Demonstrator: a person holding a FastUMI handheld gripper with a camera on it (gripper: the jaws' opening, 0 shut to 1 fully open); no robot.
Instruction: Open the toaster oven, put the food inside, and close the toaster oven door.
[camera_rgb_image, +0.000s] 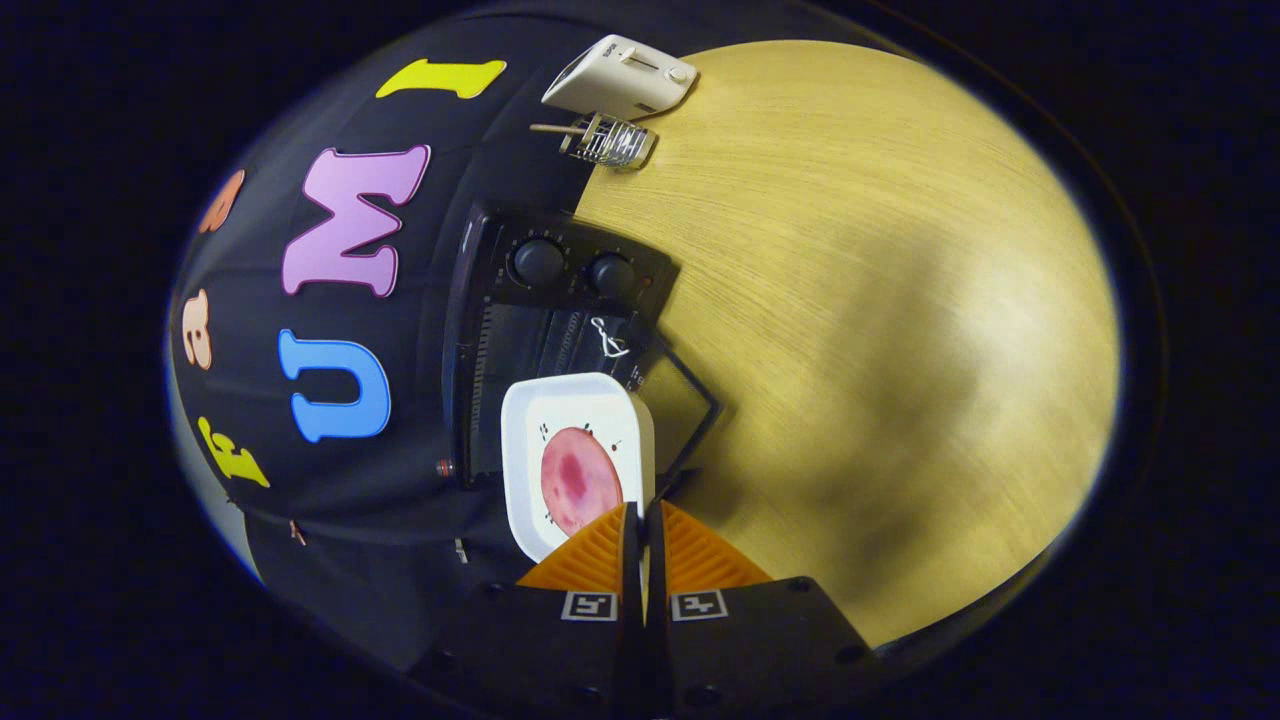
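While you hold the gripper (641, 520) turned on its side, its two fingers sit almost together, pinching the near edge of a white plate (530, 430). Both fingers press on that edge, one on each side. On the plate lies a round pink slice of food (578, 482), just ahead of the fingertips.

The plate hangs in front of the black toaster oven (560, 310), which stands on the wooden table (850, 300) against the black cloth wall. You can see two round knobs (540, 262) on the oven, just beyond the plate. The oven door (690, 400) looks swung open, sticking out over the table to the right of the plate. I cannot tell how far the plate is inside the oven.

Far beyond the oven, a white toaster (622, 76) sits at the table's far edge. A small wire rack with a wooden handle (605, 140) lies just beside it.
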